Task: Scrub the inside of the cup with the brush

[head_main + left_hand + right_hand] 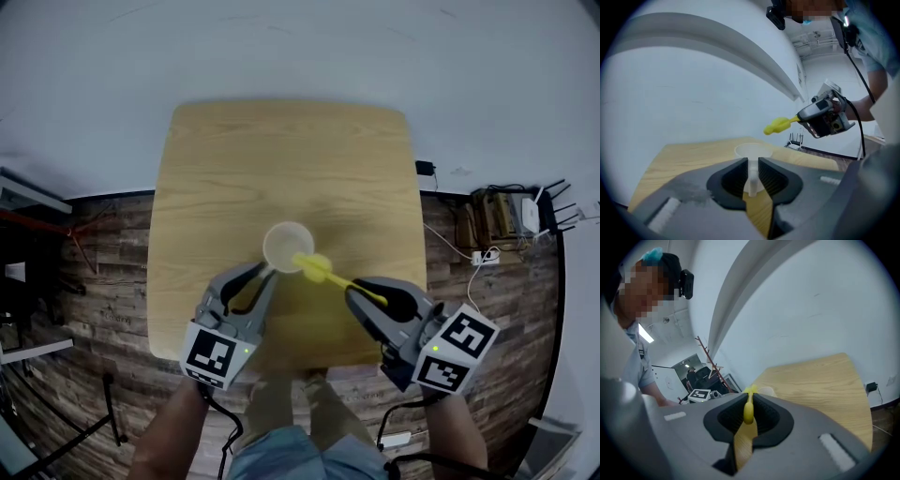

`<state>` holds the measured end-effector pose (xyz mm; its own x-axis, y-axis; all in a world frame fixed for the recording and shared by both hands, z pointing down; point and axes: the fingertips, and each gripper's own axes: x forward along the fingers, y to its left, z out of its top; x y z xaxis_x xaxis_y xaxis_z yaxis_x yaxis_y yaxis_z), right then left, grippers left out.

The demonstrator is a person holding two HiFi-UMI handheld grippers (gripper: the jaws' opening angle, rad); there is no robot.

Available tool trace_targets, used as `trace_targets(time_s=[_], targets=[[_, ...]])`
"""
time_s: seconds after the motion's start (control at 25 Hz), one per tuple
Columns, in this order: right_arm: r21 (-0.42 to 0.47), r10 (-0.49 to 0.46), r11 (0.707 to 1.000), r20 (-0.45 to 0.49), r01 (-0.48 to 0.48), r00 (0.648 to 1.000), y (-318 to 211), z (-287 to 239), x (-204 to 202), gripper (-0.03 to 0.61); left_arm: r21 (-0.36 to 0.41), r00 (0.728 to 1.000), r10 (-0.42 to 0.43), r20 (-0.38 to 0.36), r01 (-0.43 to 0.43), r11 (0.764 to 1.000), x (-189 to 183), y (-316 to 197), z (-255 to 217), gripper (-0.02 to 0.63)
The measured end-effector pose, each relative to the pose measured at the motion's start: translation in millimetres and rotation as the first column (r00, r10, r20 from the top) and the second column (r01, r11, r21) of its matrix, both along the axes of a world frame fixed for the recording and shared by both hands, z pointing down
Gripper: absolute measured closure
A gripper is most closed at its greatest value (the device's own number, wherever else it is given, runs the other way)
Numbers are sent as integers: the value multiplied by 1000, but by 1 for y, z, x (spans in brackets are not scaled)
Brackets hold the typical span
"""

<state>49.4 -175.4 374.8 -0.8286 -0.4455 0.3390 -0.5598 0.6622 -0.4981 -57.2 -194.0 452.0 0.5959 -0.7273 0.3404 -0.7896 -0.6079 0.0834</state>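
- Cup (288,247): pale, translucent, upright on the wooden counter (234,169), nearer the person's edge than the far one. Mouth faces up.
- Left claw (265,272): the left gripper view shows its 2 jaws pressed onto the cup's thin handle (752,180). The cup body sits just beyond the jaw tips.
- Right claw (361,295): pinching the thin yellow handle of the brush (323,272). In the right gripper view the handle (748,411) runs straight out between the closed jaws.
- Brush head: yellow and lumpy, pointing toward the cup. In the head view it overlaps the cup's right rim.
- Left gripper view: brush head (778,125) is in the air, above the cup's mouth (753,151) and to the right of it, not touching.
- Right gripper view: cup rim (766,391) shows just past the jaw tips, with counter (820,380) beyond.
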Motion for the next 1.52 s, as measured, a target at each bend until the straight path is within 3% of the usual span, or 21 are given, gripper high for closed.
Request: trace_targets(time_s=[0.16, 0.28, 0.48, 0.68, 0.72, 0.84, 1.04, 1.52], targets=[[36, 1, 999, -5, -1, 1000, 3, -9, -5, 538, 27, 999, -5, 41, 4, 1000, -10, 7, -4, 531], [70, 22, 997, 0, -22, 1000, 7, -20, -4, 538, -3, 997, -58, 46, 58, 998, -17, 15, -13, 531], [126, 59, 990, 13, -60, 998, 21, -35, -2, 538, -3, 988, -155, -23, 155, 988, -17, 29, -41, 531], [226, 77, 971, 5, -76, 997, 37, -60, -5, 538, 46, 974, -219, -66, 222, 974, -5, 43, -89, 559], [244, 82, 966, 2, -80, 997, 40, -65, -5, 538, 60, 969, -236, -73, 240, 969, -4, 45, -99, 590], [302, 89, 950, -14, -80, 996, 46, -79, -7, 538, 93, 947, -309, -87, 317, 944, -7, 52, -127, 594], [413, 117, 907, -55, -84, 992, 45, -102, -10, 538, 169, 909, -416, -32, 415, 894, -10, 55, -160, 594], [511, 148, 854, -61, -96, 987, 53, -131, -14, 540, 260, 888, -458, -51, 454, 852, 4, 78, -201, 594]])
